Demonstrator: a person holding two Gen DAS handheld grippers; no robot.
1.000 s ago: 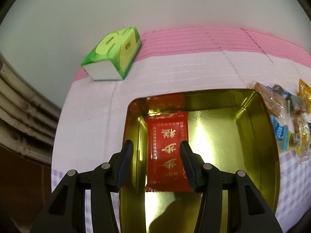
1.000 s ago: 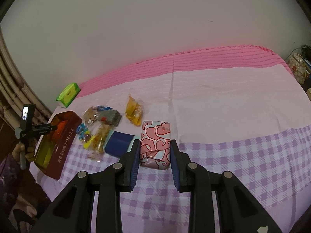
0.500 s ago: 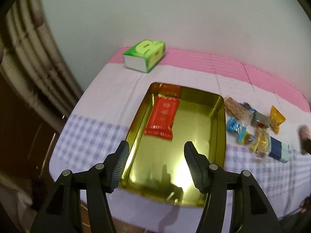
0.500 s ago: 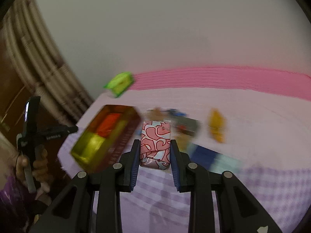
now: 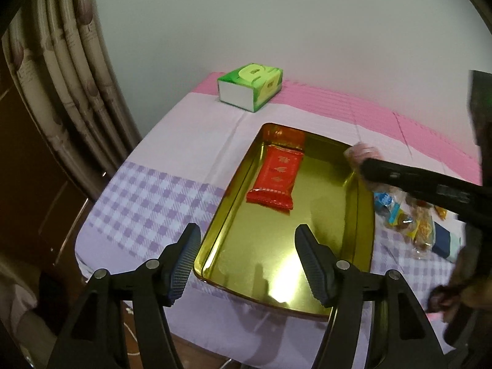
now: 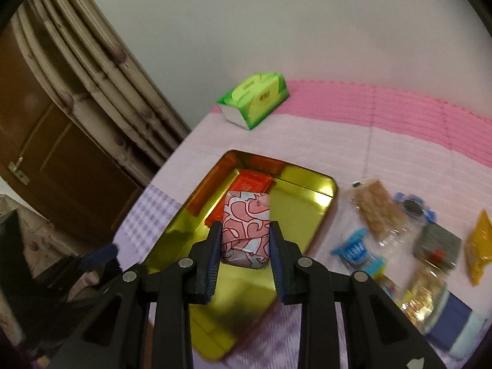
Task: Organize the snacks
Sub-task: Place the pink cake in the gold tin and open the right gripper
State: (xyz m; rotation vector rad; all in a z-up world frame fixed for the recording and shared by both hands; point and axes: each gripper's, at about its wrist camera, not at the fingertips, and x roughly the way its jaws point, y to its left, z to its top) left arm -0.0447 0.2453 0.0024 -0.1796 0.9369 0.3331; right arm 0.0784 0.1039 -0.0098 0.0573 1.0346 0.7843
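A gold tin (image 5: 361, 215) (image 6: 319, 215) lies open on the bed with a red snack packet (image 5: 275, 180) (image 6: 250, 183) inside, near its far left corner. My left gripper (image 5: 247, 261) hangs above the tin's near end, its jaws opening with nothing between them. In the right wrist view my right gripper (image 6: 246, 246) is shut on a pink heart-patterned packet (image 6: 246, 227), held above the tin. From the left wrist view that gripper reaches in from the right, its packet (image 5: 358, 153) blurred over the tin's far right corner. Loose snacks (image 6: 381, 215) (image 5: 406, 218) lie right of the tin.
A green tissue box (image 5: 250, 87) (image 6: 255, 100) sits at the bed's far left corner by the white wall. A curtain (image 5: 61, 70) and a brown wooden door (image 6: 46, 153) stand to the left, past the bed edge. A dark blue packet (image 6: 452, 326) lies near the snacks.
My left gripper let go of the red packet, opened and drew back and up from the tin. My right gripper carried the pink packet leftward from the bedspread to above the tin.
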